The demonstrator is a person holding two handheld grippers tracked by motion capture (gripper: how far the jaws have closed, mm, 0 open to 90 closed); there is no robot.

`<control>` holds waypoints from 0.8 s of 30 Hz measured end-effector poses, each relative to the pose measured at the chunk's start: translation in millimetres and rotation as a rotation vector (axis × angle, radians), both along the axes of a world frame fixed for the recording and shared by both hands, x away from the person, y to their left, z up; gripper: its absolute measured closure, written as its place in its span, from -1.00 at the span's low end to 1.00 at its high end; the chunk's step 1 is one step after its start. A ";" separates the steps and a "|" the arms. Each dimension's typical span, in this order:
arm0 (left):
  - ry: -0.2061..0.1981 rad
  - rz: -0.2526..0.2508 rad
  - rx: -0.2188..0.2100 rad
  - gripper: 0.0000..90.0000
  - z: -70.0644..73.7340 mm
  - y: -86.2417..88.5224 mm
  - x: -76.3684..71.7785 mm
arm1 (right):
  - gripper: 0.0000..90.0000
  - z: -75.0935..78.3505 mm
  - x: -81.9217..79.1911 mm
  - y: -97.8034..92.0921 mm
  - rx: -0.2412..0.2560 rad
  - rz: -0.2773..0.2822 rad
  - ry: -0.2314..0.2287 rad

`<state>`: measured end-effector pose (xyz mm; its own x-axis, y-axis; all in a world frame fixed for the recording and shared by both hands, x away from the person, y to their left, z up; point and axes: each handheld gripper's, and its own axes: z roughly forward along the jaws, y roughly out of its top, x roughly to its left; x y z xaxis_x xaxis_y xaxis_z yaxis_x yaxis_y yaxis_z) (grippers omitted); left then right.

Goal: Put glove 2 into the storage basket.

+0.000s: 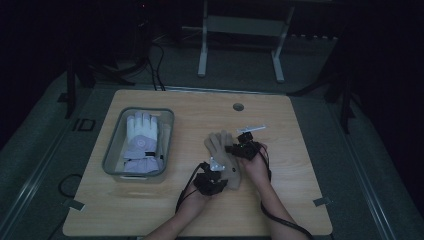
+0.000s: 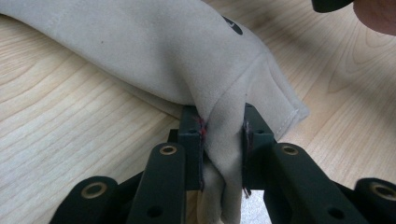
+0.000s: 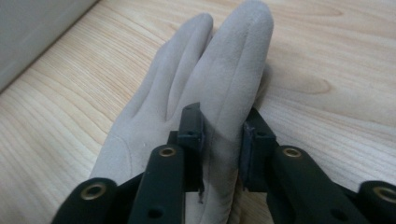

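A beige suede glove point(image 1: 223, 150) lies flat on the wooden table point(image 1: 150, 210), fingers pointing away from me. My left gripper point(image 1: 214, 171) pinches the glove's cuff edge point(image 2: 224, 140); the cloth bunches between its two black jaws. My right gripper point(image 1: 235, 148) is shut on one of the glove's fingers point(image 3: 229, 93) from the right side, the fingertip sticking out past the jaws. In the left gripper view the other hand point(image 2: 378, 14) shows at the top right corner.
A grey plastic bin point(image 1: 112, 150) stands on the table's left half and holds a white glove point(image 1: 142, 131) and pale purple cloth point(image 1: 140, 155). A round cable hole point(image 1: 238, 106) sits near the far edge. A white stand's legs point(image 1: 240, 45) rise beyond the table.
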<state>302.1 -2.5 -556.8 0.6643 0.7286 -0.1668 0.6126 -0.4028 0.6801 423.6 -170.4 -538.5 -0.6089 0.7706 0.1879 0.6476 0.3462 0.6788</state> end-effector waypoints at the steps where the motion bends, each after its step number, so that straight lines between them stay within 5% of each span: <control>1: 0.001 0.008 -0.006 0.69 0.7 1.3 -0.1 | 0.76 2.6 -0.7 -0.8 0.005 -0.003 -0.009; 6: 0.004 0.003 -0.011 0.70 2.0 6.3 -1.0 | 0.80 7.4 0.1 -0.8 0.017 0.007 0.023; 16: -0.011 0.028 -0.044 0.71 15.0 19.9 -1.4 | 0.82 19.9 0.4 1.3 0.049 0.005 0.014; 24: -0.047 0.036 -0.066 0.71 33.8 28.5 0.3 | 0.82 40.3 1.0 4.7 0.072 0.012 -0.031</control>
<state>302.3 26.0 -523.0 0.6460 0.7406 -0.1848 0.5929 -0.3344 0.7325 424.6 -165.7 -498.3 -0.6246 0.7482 0.2237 0.6217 0.3031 0.7222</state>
